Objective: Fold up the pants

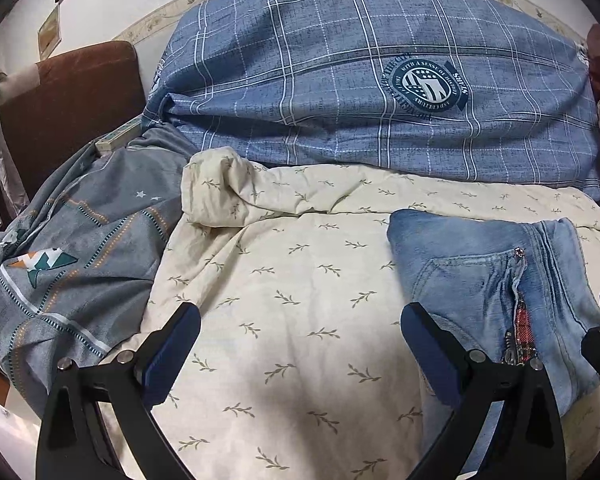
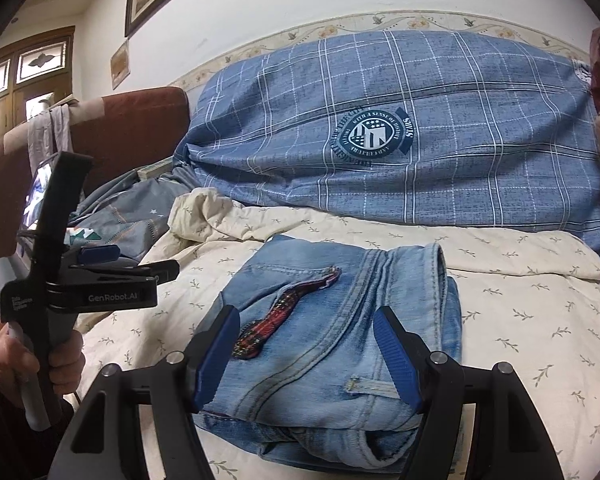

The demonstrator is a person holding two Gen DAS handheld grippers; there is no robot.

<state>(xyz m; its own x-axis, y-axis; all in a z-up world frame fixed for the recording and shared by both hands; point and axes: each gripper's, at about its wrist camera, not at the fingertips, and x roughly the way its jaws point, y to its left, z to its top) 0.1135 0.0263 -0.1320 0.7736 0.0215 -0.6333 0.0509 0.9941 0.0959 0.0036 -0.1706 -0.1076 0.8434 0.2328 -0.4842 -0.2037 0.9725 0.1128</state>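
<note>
The jeans (image 2: 340, 320) lay on the cream leaf-print sheet (image 2: 520, 300) as a compact, layered bundle, the waistband and a strip of red plaid lining (image 2: 268, 320) facing up, which suggested the folding was finished or nearly so. Behind them a large blue checked pillow (image 2: 400, 128) leaned against the wall, and a grey patterned quilt (image 1: 72, 248) was pushed off to the left side, probably to leave a flat working patch in the middle of the bed. The right gripper (image 2: 308, 356) hung just over the near edge of the bundle with its blue pads spread wide to either side of the denim and pressing on nothing; that stance fitted either a release after the last fold or a check before smoothing. The left gripper (image 1: 300, 344) was likewise spread apart and empty, held over bare sheet just beside the jeans' left edge, apparently kept clear so as not to disturb the stack. In the right camera's view a hand (image 2: 24, 364) could be seen gripping that left tool's handle. A loose fold could slip if nudged.
</note>
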